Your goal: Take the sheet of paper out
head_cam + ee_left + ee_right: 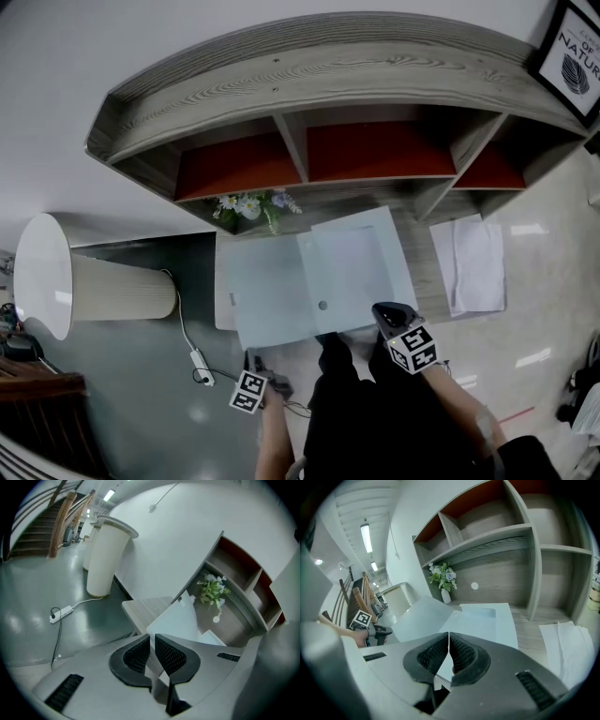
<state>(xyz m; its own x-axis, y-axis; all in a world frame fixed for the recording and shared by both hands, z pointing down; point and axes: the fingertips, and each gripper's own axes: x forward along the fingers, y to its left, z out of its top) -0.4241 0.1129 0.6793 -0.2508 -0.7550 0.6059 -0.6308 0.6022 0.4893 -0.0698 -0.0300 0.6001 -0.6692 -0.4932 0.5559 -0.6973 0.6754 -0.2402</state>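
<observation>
A translucent plastic folder (354,267) lies open on the wooden desk (417,220), its clear flap (267,295) spread to the left, with white paper showing inside. My right gripper (382,309) (449,639) is at the folder's near edge, jaws shut on a thin white edge. I cannot tell whether the paper is in that grip. My left gripper (258,364) (153,641) hangs below the desk's near left corner, apart from the flap. Its jaws are shut with nothing between them. It also shows at the left of the right gripper view, left gripper (380,631).
A separate stack of white sheets (469,262) (569,644) lies on the desk's right. A flower vase (253,208) stands under the shelf unit (328,84). On the floor to the left are a white cylinder (84,281) and a power strip with its cable (199,361).
</observation>
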